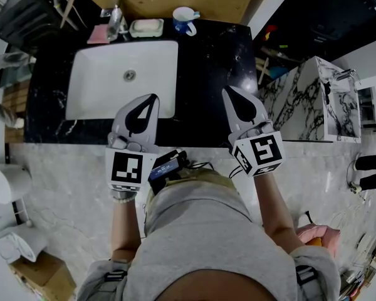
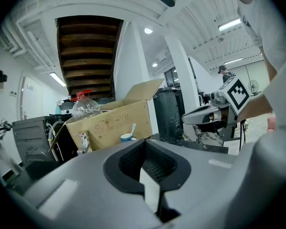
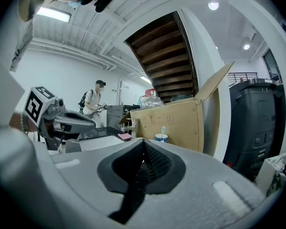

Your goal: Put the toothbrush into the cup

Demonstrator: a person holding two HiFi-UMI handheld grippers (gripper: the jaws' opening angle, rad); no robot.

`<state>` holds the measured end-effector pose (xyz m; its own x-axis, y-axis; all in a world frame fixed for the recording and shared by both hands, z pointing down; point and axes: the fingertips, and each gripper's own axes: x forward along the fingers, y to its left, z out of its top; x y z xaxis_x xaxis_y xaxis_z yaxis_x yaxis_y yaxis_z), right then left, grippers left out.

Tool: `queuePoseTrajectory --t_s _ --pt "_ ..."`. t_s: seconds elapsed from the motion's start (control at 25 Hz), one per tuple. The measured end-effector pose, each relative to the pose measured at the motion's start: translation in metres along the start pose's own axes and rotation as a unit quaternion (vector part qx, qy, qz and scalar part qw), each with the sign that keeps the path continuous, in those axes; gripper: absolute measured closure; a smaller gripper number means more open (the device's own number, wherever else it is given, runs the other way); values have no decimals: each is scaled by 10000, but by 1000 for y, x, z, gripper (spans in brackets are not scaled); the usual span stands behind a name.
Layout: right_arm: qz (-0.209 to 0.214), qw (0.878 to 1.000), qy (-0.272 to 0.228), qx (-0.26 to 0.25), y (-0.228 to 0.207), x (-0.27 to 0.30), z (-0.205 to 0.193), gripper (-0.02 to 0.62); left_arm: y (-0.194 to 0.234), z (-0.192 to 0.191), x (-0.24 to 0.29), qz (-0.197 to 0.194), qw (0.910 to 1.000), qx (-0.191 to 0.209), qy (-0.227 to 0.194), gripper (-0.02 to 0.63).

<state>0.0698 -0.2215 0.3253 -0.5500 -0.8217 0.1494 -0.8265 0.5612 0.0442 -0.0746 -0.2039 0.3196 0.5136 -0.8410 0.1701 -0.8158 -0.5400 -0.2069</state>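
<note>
Both the left gripper (image 1: 153, 97) and the right gripper (image 1: 227, 90) are clenched empty, well apart from the toothbrush (image 3: 163, 130) standing in the cup (image 1: 185, 22)

grey tongs (image 1: 153, 97), grey shirt (image 1: 207, 231)

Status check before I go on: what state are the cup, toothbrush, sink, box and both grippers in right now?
cup: upright at the back of the counter, toothbrush inside.
toothbrush: standing in the cup.
sink: empty.
cardboard box: flap open.
left gripper: shut, empty.
right gripper: shut, empty.
</note>
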Motion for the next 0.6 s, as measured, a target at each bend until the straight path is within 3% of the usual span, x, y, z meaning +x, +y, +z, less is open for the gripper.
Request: queuePoseTrajectory --t_s 0.6 --pt "14 10000 31 -46 0 -1 0 603 -3 -3 0 -19 10000 -13 23 595"
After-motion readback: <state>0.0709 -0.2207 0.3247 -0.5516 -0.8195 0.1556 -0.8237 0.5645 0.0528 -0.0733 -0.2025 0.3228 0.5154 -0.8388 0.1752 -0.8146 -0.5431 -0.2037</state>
